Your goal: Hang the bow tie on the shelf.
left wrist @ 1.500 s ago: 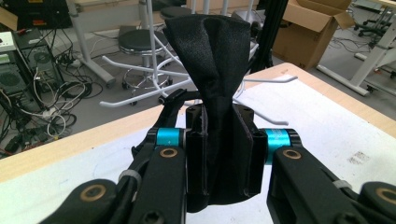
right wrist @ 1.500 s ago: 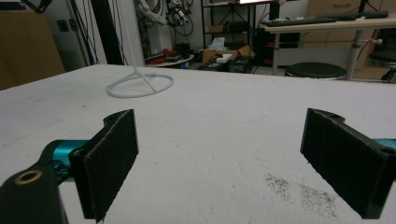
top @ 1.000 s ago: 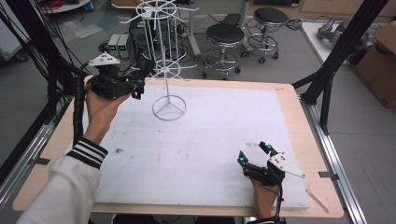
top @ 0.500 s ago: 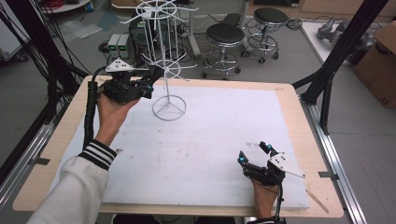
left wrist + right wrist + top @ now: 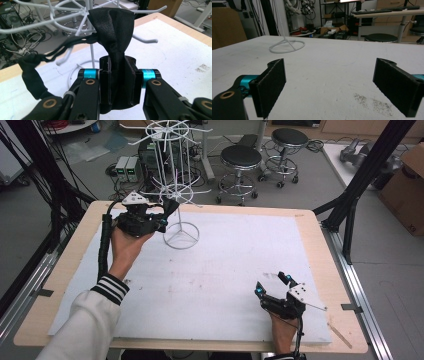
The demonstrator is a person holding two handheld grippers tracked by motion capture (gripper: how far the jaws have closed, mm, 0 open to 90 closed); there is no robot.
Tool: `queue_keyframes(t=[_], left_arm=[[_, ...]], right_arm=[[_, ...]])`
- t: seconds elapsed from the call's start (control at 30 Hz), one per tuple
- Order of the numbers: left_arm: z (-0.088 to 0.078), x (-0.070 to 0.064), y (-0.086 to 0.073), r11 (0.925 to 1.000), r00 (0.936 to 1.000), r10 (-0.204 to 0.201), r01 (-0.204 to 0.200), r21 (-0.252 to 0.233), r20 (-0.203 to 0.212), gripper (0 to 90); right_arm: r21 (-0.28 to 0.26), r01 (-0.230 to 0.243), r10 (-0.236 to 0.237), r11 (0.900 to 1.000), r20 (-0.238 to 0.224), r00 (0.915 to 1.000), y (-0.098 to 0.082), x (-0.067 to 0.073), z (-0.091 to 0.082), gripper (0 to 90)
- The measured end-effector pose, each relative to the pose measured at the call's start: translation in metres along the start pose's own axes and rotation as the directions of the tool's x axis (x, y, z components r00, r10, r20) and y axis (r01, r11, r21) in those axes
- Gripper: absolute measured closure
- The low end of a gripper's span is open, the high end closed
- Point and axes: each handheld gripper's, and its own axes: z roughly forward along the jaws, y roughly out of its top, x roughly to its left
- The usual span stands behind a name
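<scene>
Moved rightward and in toward the stand over the last second: the left gripper [image 5: 167, 210], carried from the counter's left edge to just beside the upright pole. Pinched between its jaws, a piece of black satin-like fabric with a thin black cord [image 5: 113, 32], gathered at the waist where the pads squeeze it and fanning out above. Trailing off to the left in the left gripper view, the cord, ending in a second dark padded bit of cloth; whether the cord already loops over a hook, cannot tell. Raised to the level of the lower ring of arms on the white wire rotating display stand with hooked arms [image 5: 172, 180], close behind the fabric, with one white hook [image 5: 146, 40] poking out just right of it. Round wire base [image 5: 287, 46] planted on the white sheet near the far left of the light wooden counter [image 5: 320, 250].

Judging by this: carrying apparently done, hanging not yet finished. Fabric not visibly resting on any arm, weight seemingly borne by the gripper. Left to do, probably: slip the cord over a hook, then release.

Well apart, low at the near right of the counter, the right gripper [image 5: 274, 286], jaws spread wide with nothing between them, just above the white sheet near a faint grey smudge [image 5: 374, 101]. Beyond the counter, black round stools [image 5: 241, 157] and electronics boxes on the grey floor.
</scene>
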Motion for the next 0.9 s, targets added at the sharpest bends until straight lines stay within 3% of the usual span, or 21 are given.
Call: queue_keyframes(t=[0.6,0.8,0.9], left_arm=[[0.009,0.004,-0.013,0.9994,0.9997,-0.023,0.024,0.023,-0.011,75.4],[0.01,0.009,-0.018,0.999,0.9993,-0.036,0.036,0.027,0.004,74.5],[0.01,0.011,-0.021,0.9992,0.9995,-0.029,0.029,0.026,-0.009,67.0]], right_arm=[[0.0,-0.001,0.001,1.0,0.001,1.0,0.0,0.0,0.0,10.2],[0.002,0.001,-0.001,1.0,0.002,1.0,0.0,0.001,0.0,10.2],[0.002,0.0,0.0,1.0,0.001,1.0,0.0,0.001,0.0,10.2]])
